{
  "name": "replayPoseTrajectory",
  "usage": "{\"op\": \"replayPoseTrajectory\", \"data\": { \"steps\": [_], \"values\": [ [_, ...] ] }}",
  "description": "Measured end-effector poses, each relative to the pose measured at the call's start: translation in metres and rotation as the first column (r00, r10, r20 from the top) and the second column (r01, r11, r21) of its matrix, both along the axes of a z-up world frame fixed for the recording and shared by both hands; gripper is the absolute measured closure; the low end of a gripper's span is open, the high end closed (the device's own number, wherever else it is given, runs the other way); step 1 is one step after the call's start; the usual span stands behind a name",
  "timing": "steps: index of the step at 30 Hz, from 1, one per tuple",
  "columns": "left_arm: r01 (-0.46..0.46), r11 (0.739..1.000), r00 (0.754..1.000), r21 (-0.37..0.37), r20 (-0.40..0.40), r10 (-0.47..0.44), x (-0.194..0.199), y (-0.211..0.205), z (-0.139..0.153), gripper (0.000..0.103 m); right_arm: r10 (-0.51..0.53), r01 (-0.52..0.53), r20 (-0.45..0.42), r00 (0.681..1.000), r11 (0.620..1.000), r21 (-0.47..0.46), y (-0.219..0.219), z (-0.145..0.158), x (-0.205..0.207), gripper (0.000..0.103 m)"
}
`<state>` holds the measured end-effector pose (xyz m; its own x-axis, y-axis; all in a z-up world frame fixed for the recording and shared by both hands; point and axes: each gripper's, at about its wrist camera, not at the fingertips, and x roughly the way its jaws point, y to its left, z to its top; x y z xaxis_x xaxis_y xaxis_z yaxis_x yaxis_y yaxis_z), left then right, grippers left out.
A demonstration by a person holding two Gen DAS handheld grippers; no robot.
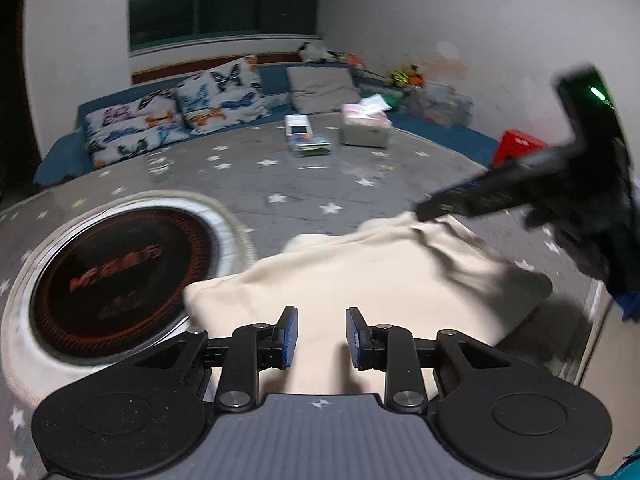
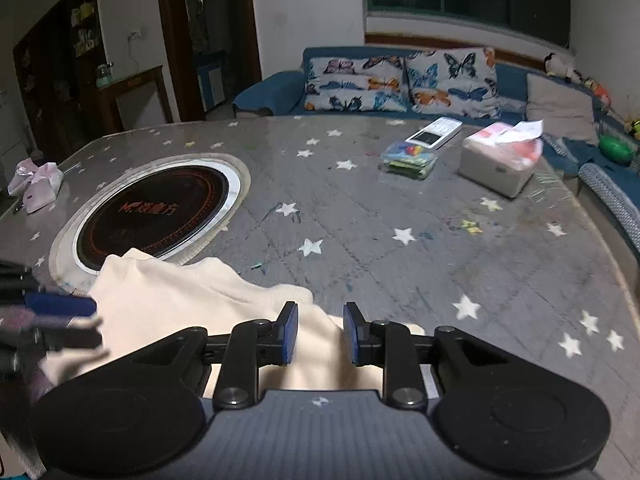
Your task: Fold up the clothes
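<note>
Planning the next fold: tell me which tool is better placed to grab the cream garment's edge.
Probably right. The right tool is open over the cream garment at its bunched edge beside the bare table. The left tool, also open, hovers over the cloth's flat middle, with no edge between its fingers.

My left two-finger black plastic gripper (image 1: 321,336) is showing blue ribbed pads (image 1: 291,330) on its fingers, black linkage arms pinned with silver screws, two round black discs and a grey ridged body bearing a small white roundel. My right two-finger black plastic gripper (image 2: 320,334) is wearing the same parts: blue pads (image 2: 291,328), silver pivot screws, twin discs, grey ribbed housing with the roundel. Seen from the left camera, its blurred black back is glowing with a green light. A blue sleeve edge is peeking beside it.
</note>
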<state>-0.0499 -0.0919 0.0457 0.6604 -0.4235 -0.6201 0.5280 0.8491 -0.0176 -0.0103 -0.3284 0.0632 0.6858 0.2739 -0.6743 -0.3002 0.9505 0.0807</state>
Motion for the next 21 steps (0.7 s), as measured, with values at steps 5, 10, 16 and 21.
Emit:
{"op": "replayPoseTrajectory", "data": {
  "steps": [5,10,16,21],
  "values": [
    [0.030,0.999,0.999,0.031,-0.023,-0.030,0.009,-0.012,-0.013,0.074,0.020,-0.021,-0.043,0.999,1.000,-0.016,0.009,-0.015,0.017,0.092],
    [0.031,0.999,0.998,0.020,-0.048,-0.031,0.018,-0.009,-0.015,0.073,0.025,-0.026,-0.019,1.000,0.998,-0.065,0.017,-0.023,0.017,0.093],
    [-0.008,1.000,0.998,-0.010,-0.058,0.008,0.041,-0.006,-0.011,0.073,-0.006,0.006,-0.005,1.000,1.000,-0.014,0.011,-0.018,0.017,0.089],
    [-0.068,0.997,0.993,-0.036,-0.096,0.064,0.070,-0.003,-0.013,0.073,0.015,-0.015,0.024,1.000,1.000,0.000,0.014,-0.006,0.007,0.086]
  ]
}}
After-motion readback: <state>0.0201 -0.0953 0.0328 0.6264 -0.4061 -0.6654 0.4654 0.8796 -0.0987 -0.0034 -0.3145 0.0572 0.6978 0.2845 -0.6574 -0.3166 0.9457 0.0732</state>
